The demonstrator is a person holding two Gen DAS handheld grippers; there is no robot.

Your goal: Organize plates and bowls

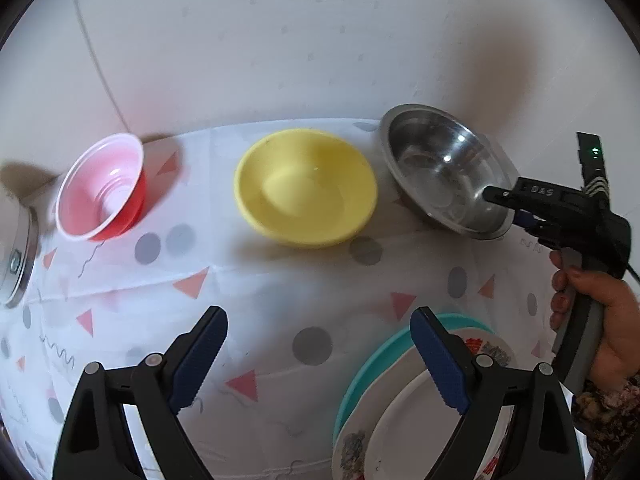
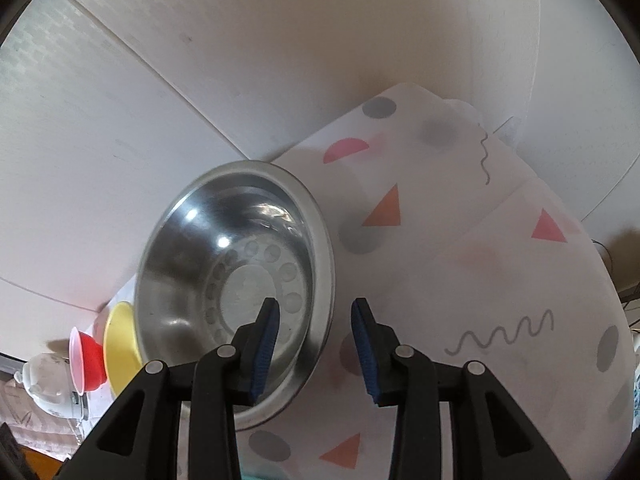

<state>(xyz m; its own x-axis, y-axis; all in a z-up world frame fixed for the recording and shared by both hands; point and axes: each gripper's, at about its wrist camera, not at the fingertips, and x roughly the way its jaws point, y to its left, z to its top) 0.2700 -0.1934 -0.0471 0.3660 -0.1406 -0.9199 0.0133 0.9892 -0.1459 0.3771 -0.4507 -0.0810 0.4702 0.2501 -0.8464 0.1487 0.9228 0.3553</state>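
Note:
Three bowls stand in a row at the back of the table: a red bowl [image 1: 100, 188], a yellow bowl [image 1: 304, 188] and a steel bowl [image 1: 444, 172]. My right gripper [image 2: 316, 306] is open astride the steel bowl's [image 2: 236, 264] near rim, one finger inside and one outside, with the pads clear of the metal. It also shows in the left wrist view, where the right gripper [image 1: 506, 208] is held by a hand. My left gripper [image 1: 320, 320] hangs wide open and empty over the cloth. Its right finger is above a stack of plates [image 1: 384, 400]: teal, patterned, then white on top.
A patterned white tablecloth [image 1: 280, 288] covers the table, which meets a pale wall right behind the bowls. A shiny metal object [image 1: 16, 248] sits at the left edge. Beyond the red bowl [image 2: 90, 364] and yellow bowl [image 2: 120, 344] stands a white vessel [image 2: 44, 376].

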